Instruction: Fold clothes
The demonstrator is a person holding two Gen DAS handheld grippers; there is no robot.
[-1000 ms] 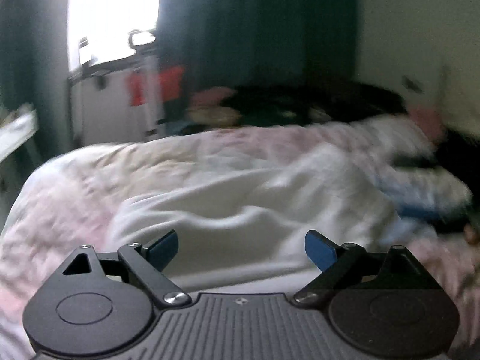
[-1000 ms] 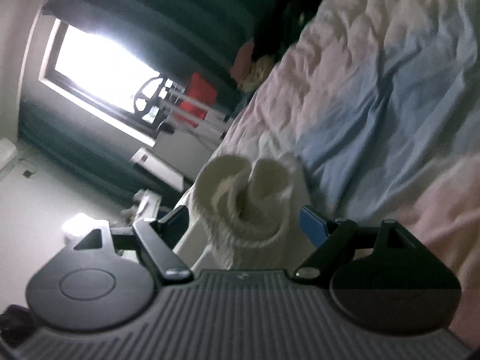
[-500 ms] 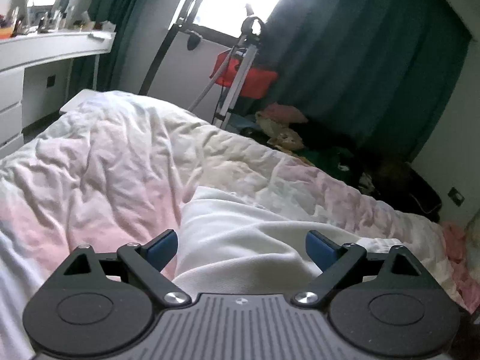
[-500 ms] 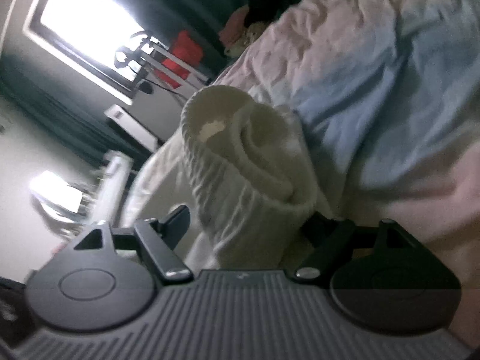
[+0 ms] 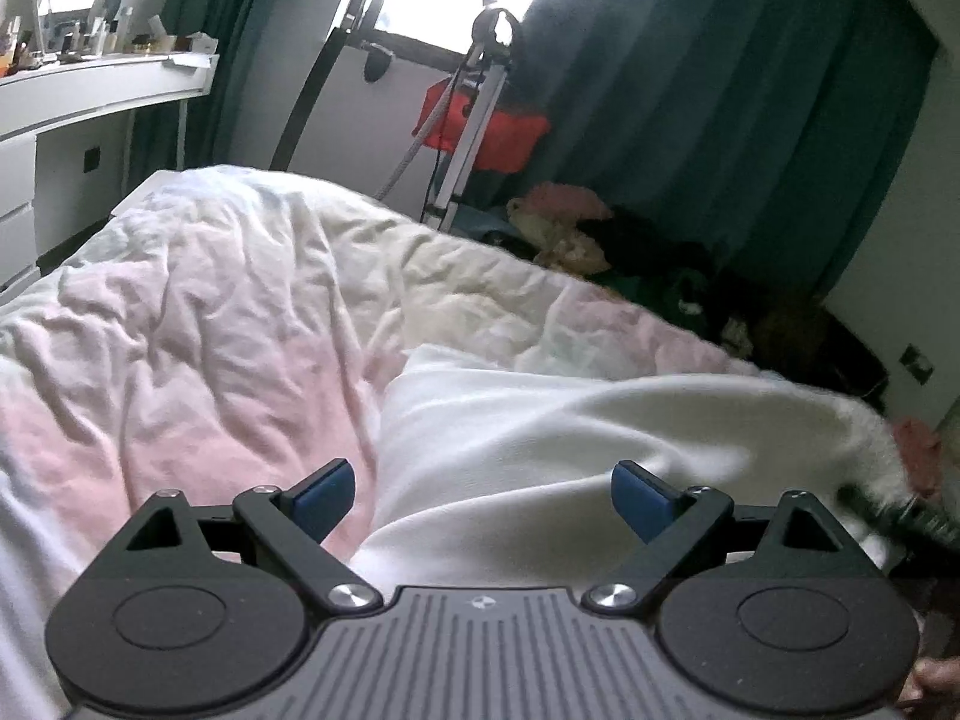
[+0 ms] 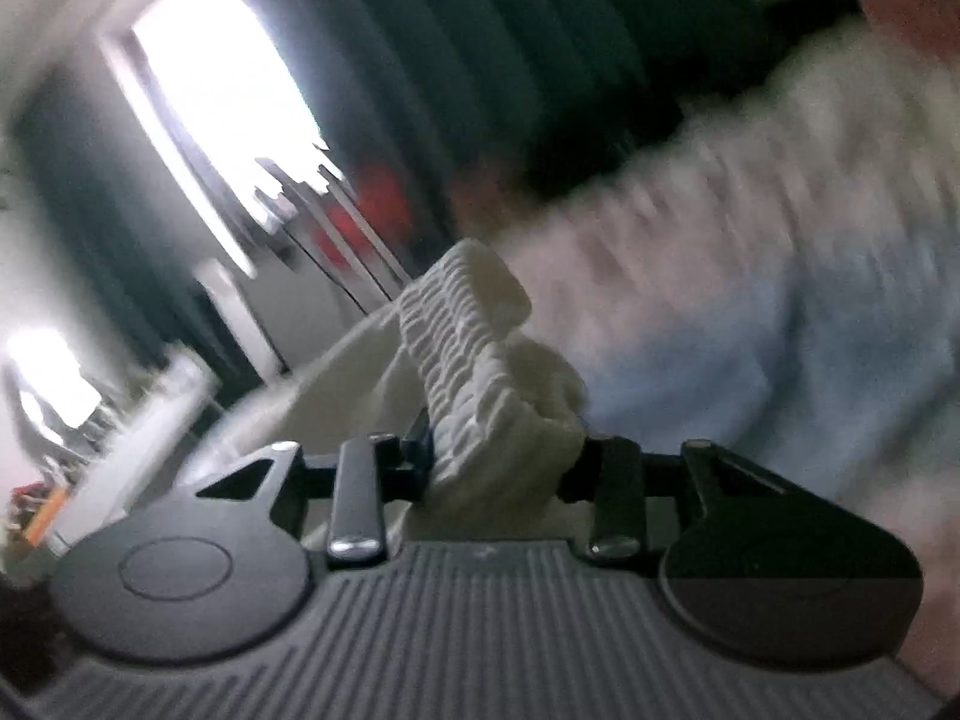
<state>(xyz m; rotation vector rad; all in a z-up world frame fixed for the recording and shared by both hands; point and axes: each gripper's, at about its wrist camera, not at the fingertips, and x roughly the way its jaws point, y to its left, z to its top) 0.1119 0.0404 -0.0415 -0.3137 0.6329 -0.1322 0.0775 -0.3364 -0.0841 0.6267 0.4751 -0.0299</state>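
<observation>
A white garment (image 5: 540, 438) lies spread on the bed, reaching from under my left gripper toward the right. My left gripper (image 5: 480, 495) is open and empty, its blue-tipped fingers apart just above the garment's near part. In the right wrist view my right gripper (image 6: 504, 462) is shut on the garment's white ribbed cuff (image 6: 474, 348), which bunches up and sticks out above the jaws. The right view is blurred by motion.
The bed has a crumpled pink, white and blue duvet (image 5: 198, 324). Beyond it are a tripod (image 5: 474, 120) with a red object, dark green curtains (image 5: 690, 120), a bright window, a clothes pile (image 5: 564, 234) and a white desk (image 5: 72, 114) at left.
My right gripper has closed on the ribbed cuff, which was loose between open jaws before, and it is moving fast. The left gripper swung left earlier and now holds nearly still, open.
</observation>
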